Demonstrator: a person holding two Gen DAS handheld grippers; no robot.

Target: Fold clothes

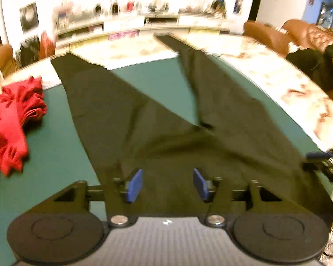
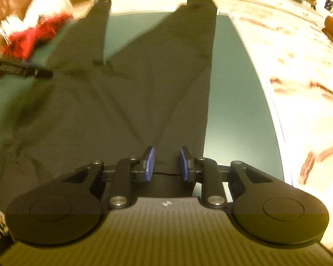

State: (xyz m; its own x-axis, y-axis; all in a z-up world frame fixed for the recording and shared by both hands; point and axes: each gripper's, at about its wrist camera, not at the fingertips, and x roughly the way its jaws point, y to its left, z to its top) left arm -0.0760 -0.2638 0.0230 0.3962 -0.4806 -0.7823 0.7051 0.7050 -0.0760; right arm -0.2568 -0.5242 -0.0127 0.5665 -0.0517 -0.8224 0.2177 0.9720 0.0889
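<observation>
While trousers lie flat, left gripper gapes

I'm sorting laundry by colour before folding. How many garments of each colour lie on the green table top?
Dark, near-black: 1, the long dark trousers spread flat with the legs apart.
Red: 1, the crumpled red knit garment at the table's left edge.
Total: 2 garments on the green table top.
A dark heap lies beyond the table on the right; too blurred to count.

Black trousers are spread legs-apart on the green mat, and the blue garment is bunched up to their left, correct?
Not quite: the bunched garment left of the black trousers is red, not blue, as the left wrist view shows. The trousers do lie legs-apart on the green mat.
</observation>
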